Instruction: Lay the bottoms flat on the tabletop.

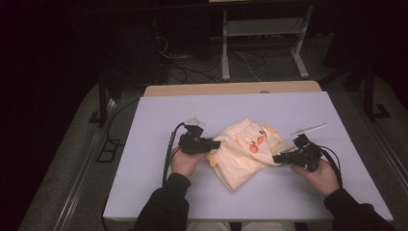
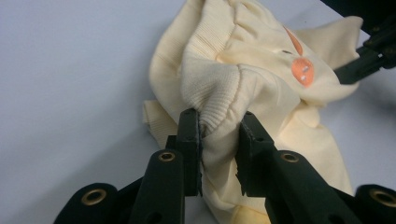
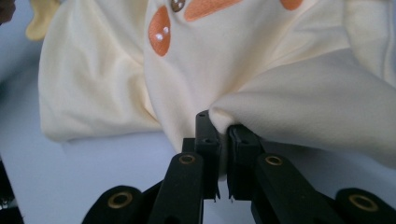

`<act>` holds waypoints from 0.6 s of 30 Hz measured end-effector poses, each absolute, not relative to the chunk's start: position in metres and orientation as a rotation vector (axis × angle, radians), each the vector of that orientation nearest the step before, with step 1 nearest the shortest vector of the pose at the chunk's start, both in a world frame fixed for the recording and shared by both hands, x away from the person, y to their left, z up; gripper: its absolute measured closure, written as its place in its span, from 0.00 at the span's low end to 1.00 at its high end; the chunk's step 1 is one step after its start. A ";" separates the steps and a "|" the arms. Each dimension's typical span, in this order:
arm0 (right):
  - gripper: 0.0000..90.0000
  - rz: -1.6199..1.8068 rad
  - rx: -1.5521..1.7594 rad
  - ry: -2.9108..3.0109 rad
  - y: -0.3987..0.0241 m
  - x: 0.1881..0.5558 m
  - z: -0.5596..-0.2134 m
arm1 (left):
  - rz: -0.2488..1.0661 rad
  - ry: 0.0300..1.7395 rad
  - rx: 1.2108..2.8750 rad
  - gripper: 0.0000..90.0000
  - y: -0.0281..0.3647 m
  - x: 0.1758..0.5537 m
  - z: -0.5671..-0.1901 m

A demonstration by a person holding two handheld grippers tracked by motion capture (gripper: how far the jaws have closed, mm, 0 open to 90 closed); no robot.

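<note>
Table lit brightly from above, surroundings dark; close views soft-focused, slightly grainy.

The sweater (image 1: 245, 149) lies bunched up on the table (image 1: 159, 120), a bit nearer the person's edge; the left gripper (image 1: 211, 144) is at its left side, the right gripper (image 1: 277, 158) at its right (both touching it).

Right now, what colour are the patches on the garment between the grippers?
Orange, on a pale yellow garment; clearest in the right gripper view.
</note>
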State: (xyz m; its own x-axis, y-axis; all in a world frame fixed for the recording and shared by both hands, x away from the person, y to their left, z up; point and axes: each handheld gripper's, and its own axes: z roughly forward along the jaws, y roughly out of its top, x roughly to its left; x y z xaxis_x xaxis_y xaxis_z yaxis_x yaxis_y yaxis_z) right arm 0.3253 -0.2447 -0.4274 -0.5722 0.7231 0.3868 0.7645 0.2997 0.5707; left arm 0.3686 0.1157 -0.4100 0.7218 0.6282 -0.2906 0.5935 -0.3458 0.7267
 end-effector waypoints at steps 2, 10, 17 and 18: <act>0.93 -1.138 -1.411 -2.494 -0.242 0.324 -0.427 | 0.061 0.929 2.039 0.80 0.119 0.369 -0.407; 0.93 -1.146 -1.340 -2.569 -0.215 0.308 -0.413 | 0.113 0.922 2.035 0.80 0.129 0.371 -0.392; 0.87 -1.135 -1.301 -2.585 -0.199 0.295 -0.413 | 0.126 0.932 2.022 0.80 0.133 0.370 -0.394; 0.84 -1.142 -1.299 -2.588 -0.199 0.293 -0.413 | 0.122 0.934 2.012 0.80 0.134 0.371 -0.396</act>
